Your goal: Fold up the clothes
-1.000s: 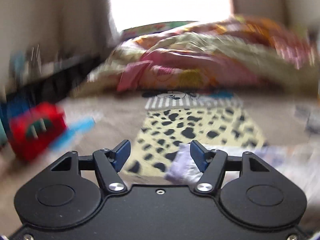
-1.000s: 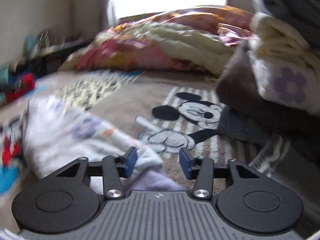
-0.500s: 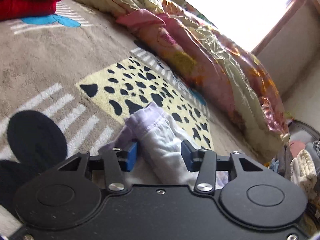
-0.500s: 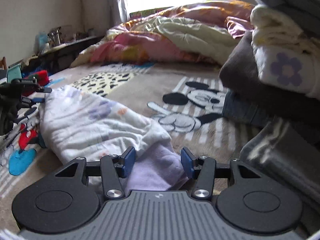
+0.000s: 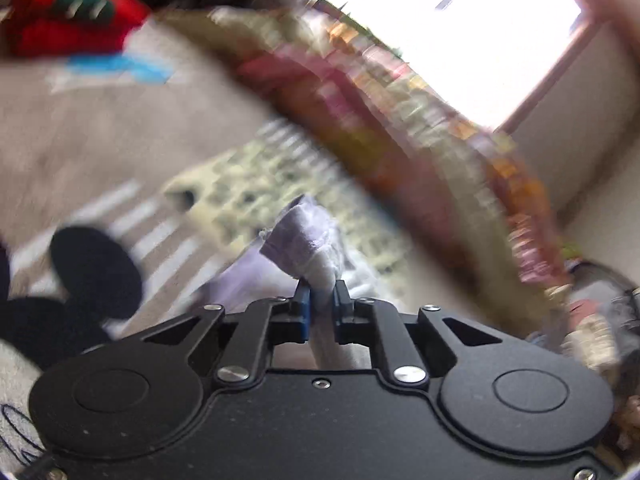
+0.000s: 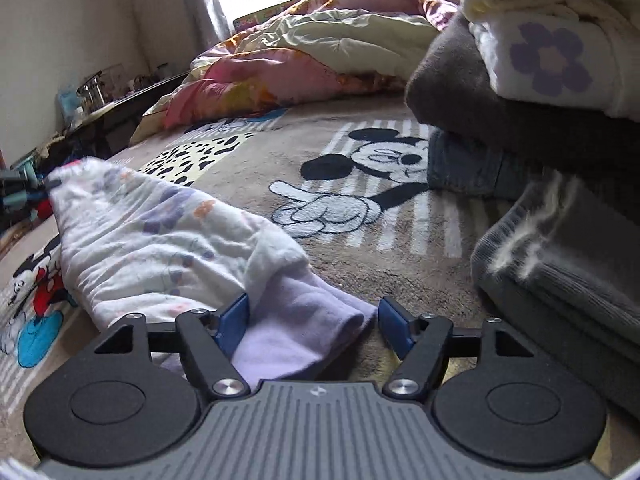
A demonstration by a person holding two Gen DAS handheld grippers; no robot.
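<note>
The left wrist view is smeared by motion blur: the quilt (image 5: 400, 128), the red toy (image 5: 68, 16) at the far edge of the blanket (image 5: 100, 128) and the bright window (image 5: 452, 20) are streaks, and only the left gripper (image 5: 320, 304) and the cloth in it read sharply. Its body hides whatever lies right under it. In the right wrist view the stack of folded clothes (image 6: 532, 92) is cut off by the frame's right side, and the gripper's grey body covers the near end of the garment (image 6: 160, 240).

The garment is a white, flower-printed piece with lilac cuffs, lying crumpled across the blanket's near left part, over its cartoon-mouse print. Its far end is lifted and blurred.

The left gripper's fingers are pressed together on a bunched lilac-and-white cuff (image 5: 308, 240), which stands up past the pads. The right gripper (image 6: 312, 322) has its fingers wide apart, straddling the other lilac cuff (image 6: 304, 328); the left pad touches the cloth, the right pad is clear of it.
</note>
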